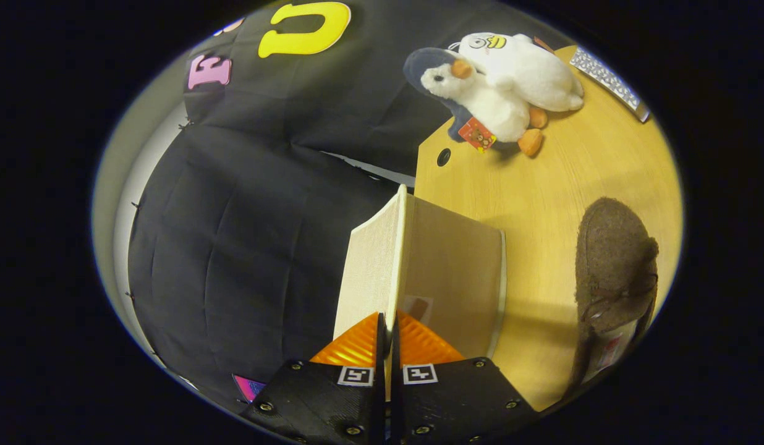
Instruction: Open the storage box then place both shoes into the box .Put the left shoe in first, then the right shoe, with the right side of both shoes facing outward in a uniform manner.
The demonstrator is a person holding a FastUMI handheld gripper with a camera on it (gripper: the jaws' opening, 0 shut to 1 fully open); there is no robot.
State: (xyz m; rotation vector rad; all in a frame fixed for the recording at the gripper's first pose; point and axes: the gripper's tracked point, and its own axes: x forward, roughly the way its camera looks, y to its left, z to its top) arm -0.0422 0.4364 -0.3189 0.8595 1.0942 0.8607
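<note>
I see my gripper (389, 327) with its two fingers drawn almost together, clamped on the thin pale edge of the storage box lid (373, 266), which stands up on edge between them and runs straight ahead from the fingertips. One finger presses the lid's textured outer face, the other its smooth inner face. Just beside the lid on its inner side I see the storage box (459, 278), a beige panel with a pale rim, standing on the wooden table (543, 185); I cannot tell how far the box is open or see into it. A brown felt shoe (611, 266) lies on the table apart from the box, on the side away from the lid, its fuzzy upper towards me and a label showing at its near end; I cannot tell whether it is the left or the right shoe. Well beyond the fingers, at the far edge of the table, two plush toys lie together: a penguin (475, 99) and a white duck (530, 71) lying touching it. Black cloth (233, 247) hangs beyond the table's edge.
</note>
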